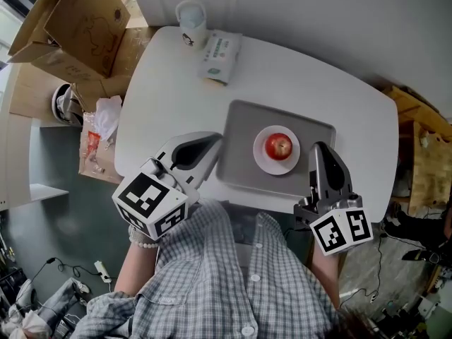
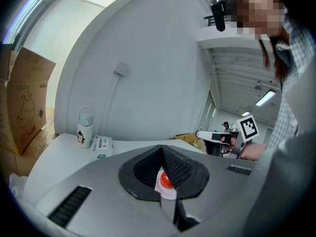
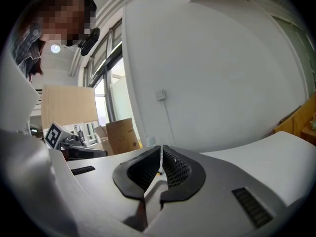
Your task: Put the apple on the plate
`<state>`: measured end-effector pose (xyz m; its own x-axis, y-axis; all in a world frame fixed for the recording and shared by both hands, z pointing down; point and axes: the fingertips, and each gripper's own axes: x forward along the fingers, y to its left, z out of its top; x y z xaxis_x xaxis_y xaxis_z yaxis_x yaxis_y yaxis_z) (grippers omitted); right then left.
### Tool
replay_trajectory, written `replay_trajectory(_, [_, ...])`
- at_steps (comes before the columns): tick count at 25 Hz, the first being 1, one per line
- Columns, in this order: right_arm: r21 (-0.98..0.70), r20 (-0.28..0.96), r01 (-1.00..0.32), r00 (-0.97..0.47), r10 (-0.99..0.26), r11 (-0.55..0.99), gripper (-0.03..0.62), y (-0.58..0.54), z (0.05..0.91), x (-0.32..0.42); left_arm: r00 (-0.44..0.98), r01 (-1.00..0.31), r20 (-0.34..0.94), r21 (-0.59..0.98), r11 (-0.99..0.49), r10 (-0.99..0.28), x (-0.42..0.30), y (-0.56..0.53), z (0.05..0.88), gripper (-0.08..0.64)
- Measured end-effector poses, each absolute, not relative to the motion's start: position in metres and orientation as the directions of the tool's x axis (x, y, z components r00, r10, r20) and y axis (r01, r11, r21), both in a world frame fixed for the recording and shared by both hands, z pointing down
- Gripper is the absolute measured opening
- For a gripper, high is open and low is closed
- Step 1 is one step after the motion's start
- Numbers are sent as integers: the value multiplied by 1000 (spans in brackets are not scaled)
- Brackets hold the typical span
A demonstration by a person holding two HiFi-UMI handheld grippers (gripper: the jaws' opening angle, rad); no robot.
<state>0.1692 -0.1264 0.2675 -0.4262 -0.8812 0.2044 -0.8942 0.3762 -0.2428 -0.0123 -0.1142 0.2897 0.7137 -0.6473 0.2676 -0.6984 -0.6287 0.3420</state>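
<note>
A red apple (image 1: pixel 279 145) rests on a small white plate (image 1: pixel 263 159), which stands on a grey tray (image 1: pixel 244 129) on the white table (image 1: pixel 353 97). My left gripper (image 1: pixel 215 138) hangs at the tray's left edge, jaws shut and holding nothing. At the tray's right edge my right gripper (image 1: pixel 319 147) is likewise shut and empty. In the left gripper view the apple (image 2: pixel 166 180) and the plate (image 2: pixel 169 192) show below the closed left gripper (image 2: pixel 162 150), with the right gripper (image 2: pixel 210 135) beyond. The right gripper view shows the right gripper (image 3: pixel 161 150) with its jaws together.
A white bottle (image 1: pixel 191 21) and a pack of wipes (image 1: pixel 220 55) lie at the table's far side. An open cardboard box (image 1: pixel 78 23) and plastic bags (image 1: pixel 102 126) sit on the floor to the left. Wooden furniture (image 1: pixel 424 140) stands right of the table.
</note>
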Motion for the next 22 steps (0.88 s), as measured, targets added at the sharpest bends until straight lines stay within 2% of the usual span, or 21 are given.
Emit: replay_trajectory(22, [-220,243,-888,-450,-859,403,31,-125,279,165,712,-700,271,344,-626,-648,-5,-110,295,9])
